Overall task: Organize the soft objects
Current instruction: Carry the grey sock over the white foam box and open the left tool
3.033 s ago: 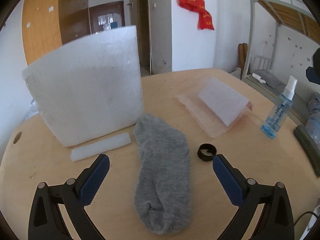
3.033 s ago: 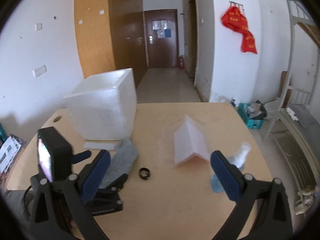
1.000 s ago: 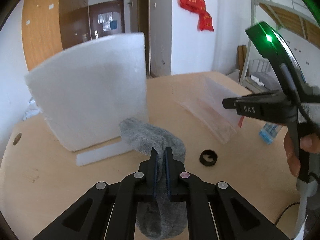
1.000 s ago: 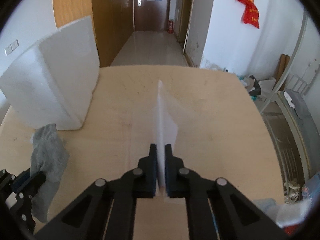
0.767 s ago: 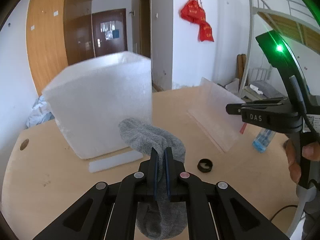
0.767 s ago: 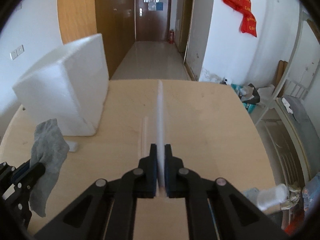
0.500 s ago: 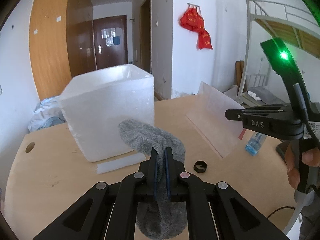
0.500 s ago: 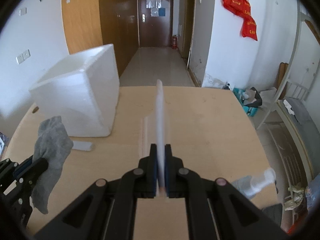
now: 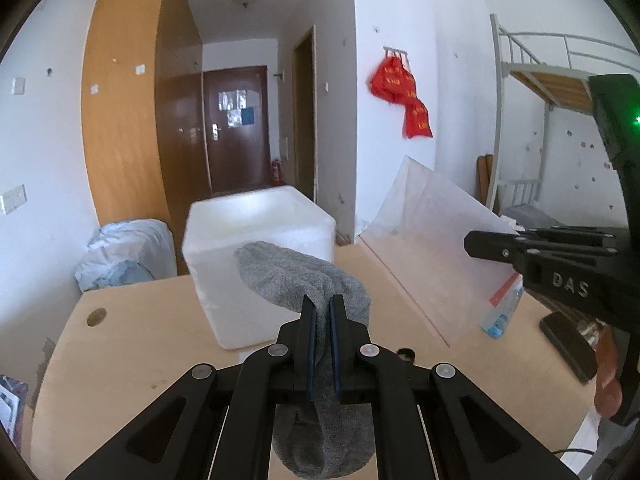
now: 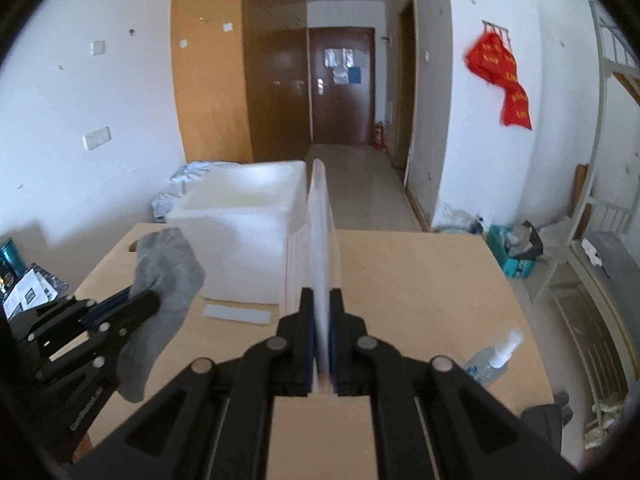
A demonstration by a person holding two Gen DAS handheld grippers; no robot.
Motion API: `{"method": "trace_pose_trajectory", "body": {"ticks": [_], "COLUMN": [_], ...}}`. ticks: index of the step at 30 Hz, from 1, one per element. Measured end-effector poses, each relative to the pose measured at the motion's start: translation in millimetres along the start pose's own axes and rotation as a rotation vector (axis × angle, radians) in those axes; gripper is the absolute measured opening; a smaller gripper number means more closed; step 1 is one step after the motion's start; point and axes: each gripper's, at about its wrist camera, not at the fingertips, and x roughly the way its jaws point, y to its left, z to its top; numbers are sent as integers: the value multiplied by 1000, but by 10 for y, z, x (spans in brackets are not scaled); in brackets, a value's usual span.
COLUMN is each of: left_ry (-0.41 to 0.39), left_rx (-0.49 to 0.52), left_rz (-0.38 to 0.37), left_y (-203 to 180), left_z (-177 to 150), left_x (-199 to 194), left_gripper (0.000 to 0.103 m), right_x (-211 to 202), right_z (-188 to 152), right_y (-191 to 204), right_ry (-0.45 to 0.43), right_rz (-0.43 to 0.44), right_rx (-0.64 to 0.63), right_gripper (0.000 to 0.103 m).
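Both jaws pinched shut: left gripper [image 9: 320, 312] clamps the gray sock [image 9: 300, 276], right gripper [image 10: 320, 308] the plastic bag [image 10: 316, 232]; the open foam box [image 9: 256, 236] sits just beyond, nearer the sock's side.

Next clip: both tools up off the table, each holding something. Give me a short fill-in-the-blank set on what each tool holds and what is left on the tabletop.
1. The left tool is shut on a grey ____.
2. The right tool is shut on a thin clear plastic ____ with a white sheet inside.
3. The white foam box stands on the table with its top ____.
4. Near the table's right edge lies a clear ____ bottle.

Missing words: sock; bag; open; spray
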Motion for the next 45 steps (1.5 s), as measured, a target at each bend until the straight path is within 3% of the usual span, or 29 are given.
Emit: {"method": "trace_pose_trajectory", "body": {"ticks": [7, 16, 33, 45], "left_ry": [-27, -72, -38, 27], "left_rx": [-16, -13, -23, -60], "left_rz": [24, 58, 93, 113], "left_y": [135, 257, 498, 741], "left_z": [91, 441, 987, 1159], "left_x": [-99, 36, 950, 1599], "left_gripper": [7, 7, 6, 6], "right_x": [-35, -27, 9, 103], "right_z": [81, 106, 96, 60], "right_y": [160, 181, 162, 114], "right_ry": [-25, -42, -58, -37], "right_rz": [56, 76, 83, 87], "right_rx": [-30, -23, -11, 14], "right_gripper": [8, 8, 8, 8]}}
